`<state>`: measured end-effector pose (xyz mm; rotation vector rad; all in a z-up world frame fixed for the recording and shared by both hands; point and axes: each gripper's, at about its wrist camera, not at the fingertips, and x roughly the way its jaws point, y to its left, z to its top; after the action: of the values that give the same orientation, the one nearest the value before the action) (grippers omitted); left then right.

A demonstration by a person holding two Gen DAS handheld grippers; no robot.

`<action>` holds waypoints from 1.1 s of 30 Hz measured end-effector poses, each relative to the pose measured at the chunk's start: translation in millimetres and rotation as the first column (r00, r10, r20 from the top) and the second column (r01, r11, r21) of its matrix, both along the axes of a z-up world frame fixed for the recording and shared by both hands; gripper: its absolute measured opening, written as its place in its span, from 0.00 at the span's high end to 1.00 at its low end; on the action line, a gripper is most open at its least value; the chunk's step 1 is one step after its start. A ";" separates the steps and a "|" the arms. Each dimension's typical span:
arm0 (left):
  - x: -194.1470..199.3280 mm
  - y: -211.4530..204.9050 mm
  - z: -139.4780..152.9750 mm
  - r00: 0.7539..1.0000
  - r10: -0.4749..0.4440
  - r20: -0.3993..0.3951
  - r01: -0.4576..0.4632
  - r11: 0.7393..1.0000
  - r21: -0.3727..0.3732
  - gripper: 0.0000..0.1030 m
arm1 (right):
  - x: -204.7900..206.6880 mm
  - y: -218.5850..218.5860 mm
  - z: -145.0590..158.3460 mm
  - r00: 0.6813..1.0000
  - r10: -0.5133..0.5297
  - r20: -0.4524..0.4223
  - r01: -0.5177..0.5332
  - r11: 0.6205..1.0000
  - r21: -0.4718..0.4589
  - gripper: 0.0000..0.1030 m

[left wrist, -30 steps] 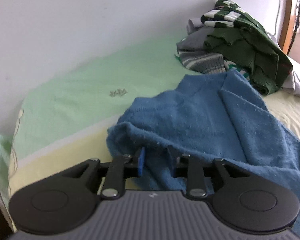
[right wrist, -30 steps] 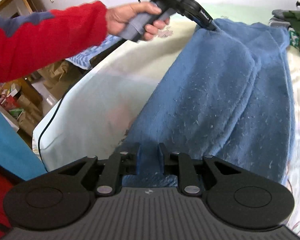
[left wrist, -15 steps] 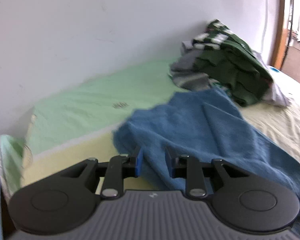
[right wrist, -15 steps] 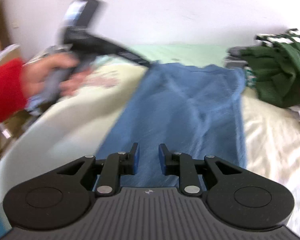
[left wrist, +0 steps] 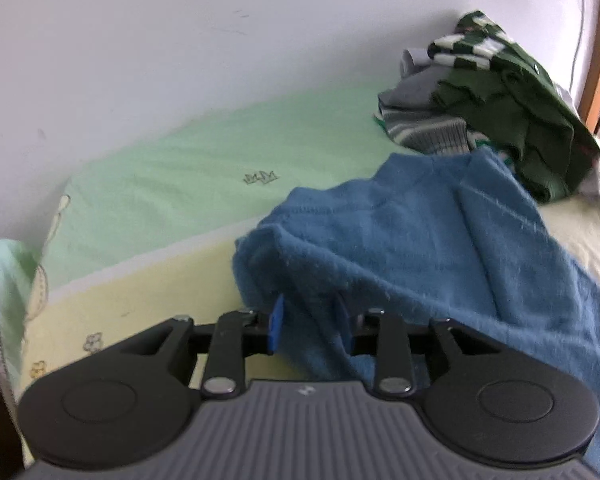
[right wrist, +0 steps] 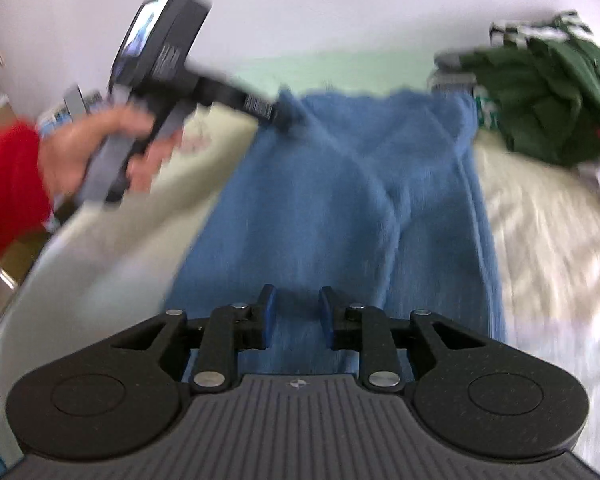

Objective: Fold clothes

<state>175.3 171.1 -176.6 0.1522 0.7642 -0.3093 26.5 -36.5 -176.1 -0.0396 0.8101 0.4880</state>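
A blue fleece sweater [left wrist: 440, 240] lies lengthwise on the bed, folded in half along its length. My left gripper [left wrist: 310, 328] is shut on the bunched end of the sweater nearest the wall, and cloth hides its right finger. In the right wrist view the left gripper [right wrist: 278, 114] pinches the far left corner of the sweater [right wrist: 340, 200], held by a hand [right wrist: 96, 148] in a red sleeve. My right gripper [right wrist: 296, 312] is shut on the sweater's near edge, with blue cloth between its pads.
A pile of clothes with a dark green sweater [left wrist: 520, 112] on grey striped knitwear [left wrist: 428, 128] sits at the back right, also seen as the green sweater [right wrist: 548, 100]. The sheet has a green band [left wrist: 180, 184] by the white wall and a yellow part [left wrist: 140, 304]. Boxes stand beyond the bed's left edge.
The right gripper has swung from looking across the bed's side edge to looking straight along the sweater toward the wall. Both grippers keep their hold, and the sweater is now drawn out between them.
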 end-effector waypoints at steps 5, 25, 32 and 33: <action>-36.5 0.7 22.6 0.998 -0.011 0.055 0.012 1.000 -0.022 0.68 | -19.3 -14.7 14.1 1.000 0.004 -0.007 -0.003 0.999 0.047 0.69; -269.5 -69.8 8.7 0.985 0.138 -0.102 -0.138 0.990 0.006 0.59 | -42.8 -97.5 15.9 0.969 0.249 -0.003 -0.248 0.966 0.077 0.64; -307.5 -80.4 9.9 0.980 0.164 -0.110 -0.162 0.986 0.025 0.58 | -45.3 -142.8 12.1 0.970 0.224 -0.095 -0.213 0.971 0.107 0.63; -312.9 -82.0 10.1 0.980 0.168 -0.111 -0.166 0.986 0.028 0.58 | -48.9 -147.0 11.5 0.970 0.225 -0.098 -0.214 0.971 0.105 0.63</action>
<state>-137.6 89.1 -166.5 0.0878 0.8867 -0.1524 -22.4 -183.6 -164.6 -0.0156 0.8933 0.7429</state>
